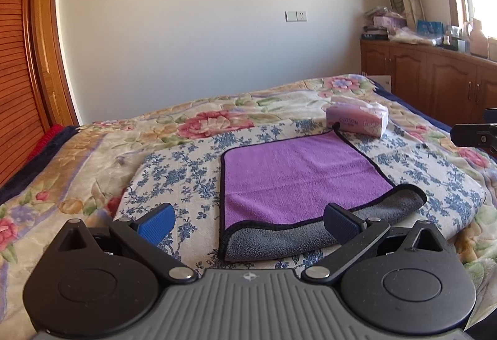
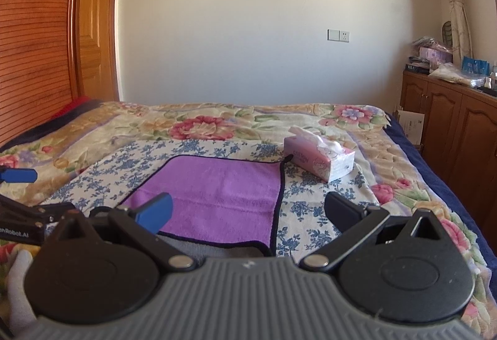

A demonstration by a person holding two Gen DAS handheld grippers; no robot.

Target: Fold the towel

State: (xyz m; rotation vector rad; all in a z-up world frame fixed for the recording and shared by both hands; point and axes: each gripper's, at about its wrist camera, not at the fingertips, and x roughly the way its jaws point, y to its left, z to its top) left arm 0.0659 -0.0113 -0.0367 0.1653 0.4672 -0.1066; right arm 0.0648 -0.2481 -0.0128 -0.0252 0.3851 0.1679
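Note:
A purple towel (image 1: 298,175) with black trim and a grey underside lies on the bed, folded so a grey strip shows along its near edge. It also shows in the right wrist view (image 2: 217,194). My left gripper (image 1: 248,223) is open and empty, just short of the towel's near left corner. My right gripper (image 2: 248,214) is open and empty above the towel's near right corner. The left gripper's blue fingertip (image 2: 18,175) shows at the left edge of the right wrist view. Part of the right gripper (image 1: 475,135) shows at the right edge of the left wrist view.
A pink tissue box (image 1: 357,121) stands by the towel's far right corner, also in the right wrist view (image 2: 320,160). The towel rests on a blue-flowered cloth (image 1: 180,172) over a floral bedspread (image 1: 77,160). A wooden cabinet (image 2: 450,129) stands to the right.

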